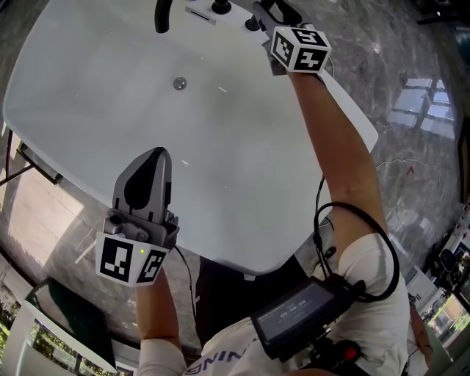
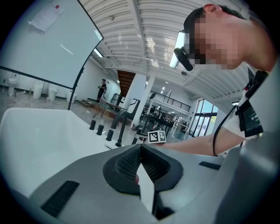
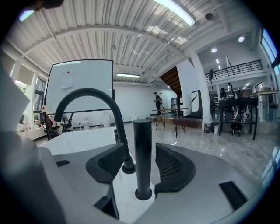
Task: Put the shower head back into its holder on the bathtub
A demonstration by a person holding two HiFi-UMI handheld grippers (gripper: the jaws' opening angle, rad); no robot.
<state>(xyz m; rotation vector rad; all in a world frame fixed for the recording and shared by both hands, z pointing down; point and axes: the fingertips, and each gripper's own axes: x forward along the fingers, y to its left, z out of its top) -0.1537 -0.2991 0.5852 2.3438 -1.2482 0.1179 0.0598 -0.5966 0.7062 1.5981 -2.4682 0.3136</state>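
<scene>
**Shower head standing in its holder, right tool open around it**

Head view: A person is leaning over a white bathtub [image 1: 220, 139]. The left tool [image 1: 156, 157] is hovering over the near rim with its jaws together, holding nothing. The right tool [image 1: 272, 16] is reaching to the far rim, near a dark spout [image 1: 161, 15]. The tool's own body is covering the shower head here, and the top edge of the frame is cutting off the fittings.

Left gripper view: The left tool's pads are meeting at their tips with nothing between them. Beyond them, a row of dark knobs [image 2: 99, 128] is standing on the rim, well apart from this tool.

Right gripper view: The shower head [image 3: 142, 148], a dark straight wand, is standing upright in its round holder [image 3: 143, 193] on the rim. The right tool's jaws are standing apart on either side of it, with a gap showing at each pad, so nothing is being gripped. The curved spout is rising just behind.

The task is looking close to finished. The risk from here is that a crooked pull-back catches a pad on the wand, tipping it or lifting it out. Whether the wand is sitting fully down is hard to judge, and no hose is showing in any view.
</scene>
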